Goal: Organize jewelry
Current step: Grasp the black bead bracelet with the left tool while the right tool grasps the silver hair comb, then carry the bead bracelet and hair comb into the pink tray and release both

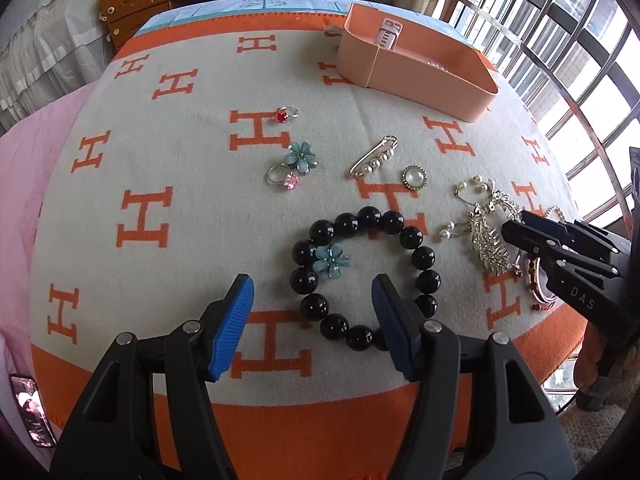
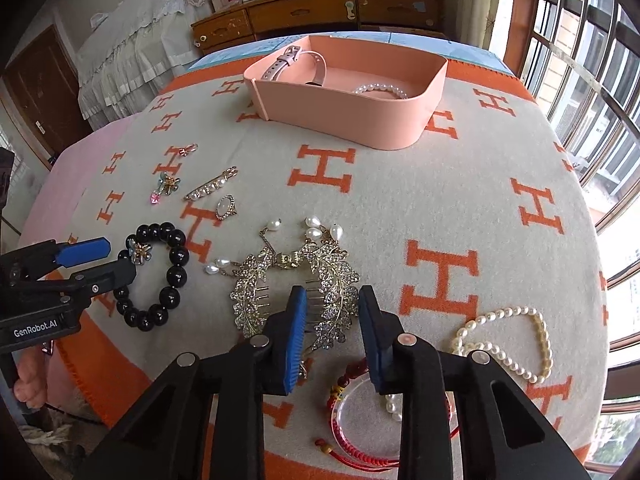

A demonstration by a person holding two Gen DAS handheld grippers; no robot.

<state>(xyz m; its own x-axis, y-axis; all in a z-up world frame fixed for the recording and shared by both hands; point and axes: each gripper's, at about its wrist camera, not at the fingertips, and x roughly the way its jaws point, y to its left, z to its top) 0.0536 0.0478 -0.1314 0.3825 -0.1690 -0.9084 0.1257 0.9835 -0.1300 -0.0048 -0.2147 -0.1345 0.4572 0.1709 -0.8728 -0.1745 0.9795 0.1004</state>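
Jewelry lies on an orange-and-cream blanket [image 1: 168,160]. My left gripper [image 1: 312,292] is open, its blue pads on either side of the near-left part of a black bead bracelet [image 1: 424,258] with a blue flower piece [image 1: 331,261] on it. My right gripper [image 2: 330,312] is open around the right leaf of a rhinestone hair comb [image 2: 336,280]; it also shows in the left wrist view [image 1: 508,236]. A pink tray [image 2: 340,114] at the back holds a watch [image 2: 288,60] and a pearl bracelet [image 2: 380,90].
Rings [image 1: 286,114], a second blue flower [image 1: 301,156], a pearl pin [image 1: 374,158] and a round brooch [image 1: 415,178] lie mid-blanket. A pearl necklace [image 2: 516,344] and red cord bracelet [image 2: 352,412] lie near my right gripper. Wooden drawers [image 2: 312,12] stand behind; windows at right.
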